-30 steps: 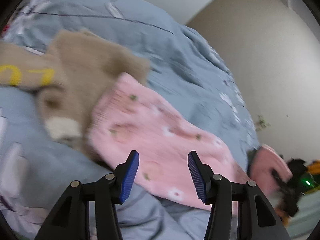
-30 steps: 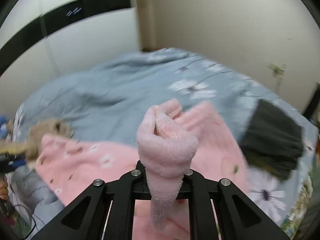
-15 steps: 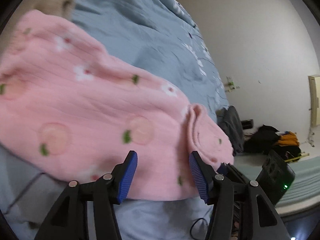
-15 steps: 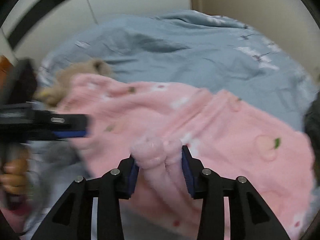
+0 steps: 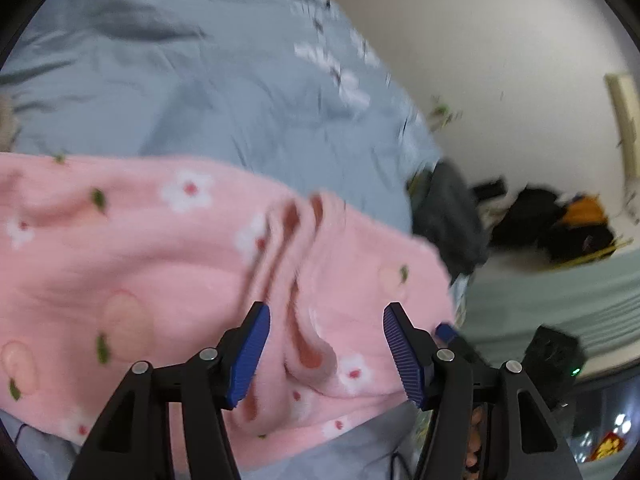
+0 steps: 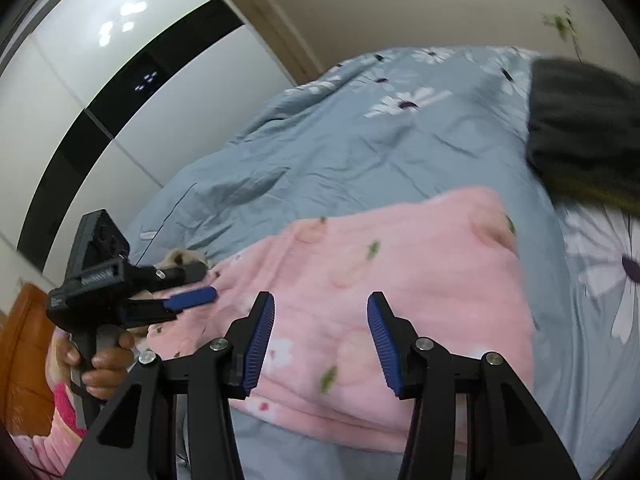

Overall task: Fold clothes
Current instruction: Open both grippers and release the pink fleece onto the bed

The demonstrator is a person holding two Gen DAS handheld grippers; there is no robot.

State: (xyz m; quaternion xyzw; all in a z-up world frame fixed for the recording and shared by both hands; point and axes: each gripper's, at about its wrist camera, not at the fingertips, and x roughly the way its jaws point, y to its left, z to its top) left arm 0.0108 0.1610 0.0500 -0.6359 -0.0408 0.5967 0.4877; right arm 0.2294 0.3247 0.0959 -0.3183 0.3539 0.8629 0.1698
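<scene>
**Both grippers hover open over the pink garment on the bed**

The right gripper [image 6: 321, 338] tilts downward toward the bed, its blue-padded jaws apart and opening, with nothing clamped between them; the flat pink fleece garment [image 6: 400, 280] lies below and beyond the pads, not pressed by them. The left gripper [image 5: 325, 350] also angles down, jaws apart and opening. A raised ridge of the garment's folded fabric [image 5: 304, 320] runs up between its pads, yet neither pad presses on it.

In the right wrist view, the left gripper appears from the side at the garment's left edge, held by the person's left hand [image 6: 100, 364], fingers wrapped around its black handle, a pink sleeve [image 6: 60, 408] at the wrist.

The pink garment, printed with peaches, leaves and white flowers, lies spread across the near part of the grey-blue duvet [image 6: 360, 140], which carries a white daisy pattern. A dark grey garment [image 6: 584, 120] sits on the bed past the pink one's right corner. Beyond the bed stand a white wardrobe with a black band [image 6: 120, 80] and a plain wall; the left wrist view shows dark clothes heaped on the floor [image 5: 552, 228].
</scene>
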